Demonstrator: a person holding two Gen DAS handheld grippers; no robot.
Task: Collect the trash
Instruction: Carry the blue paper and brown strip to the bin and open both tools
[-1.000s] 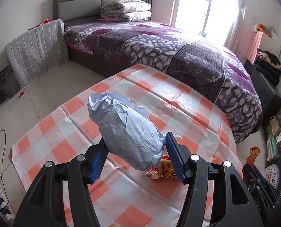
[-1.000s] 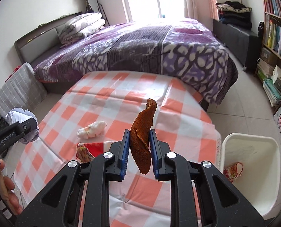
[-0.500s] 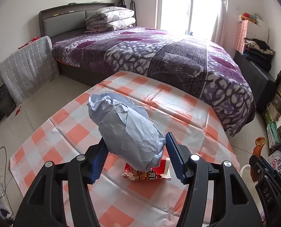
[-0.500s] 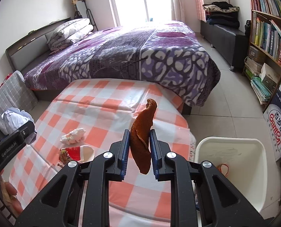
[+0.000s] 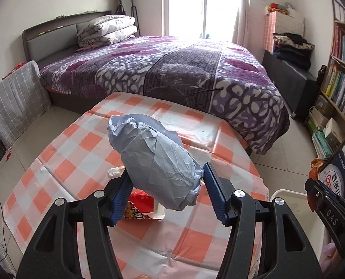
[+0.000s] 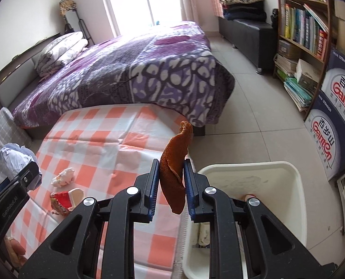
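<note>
My left gripper is shut on a large crumpled ball of pale blue paper and holds it above the checked tablecloth. My right gripper is shut on a curled orange peel at the table's right edge, beside the white trash bin on the floor. A red snack wrapper and a small crumpled white wrapper lie on the table; they also show in the right wrist view, the red wrapper and the white wrapper.
A bed with a purple blanket stands just beyond the table. A bookshelf and blue cartons stand right of the bin. The bin holds some trash. A grey checked cushion leans at the left.
Both grippers have swung to the right with their loads. The right gripper has gone from over the table to its right edge, next to the bin, which now fills more of the view.
</note>
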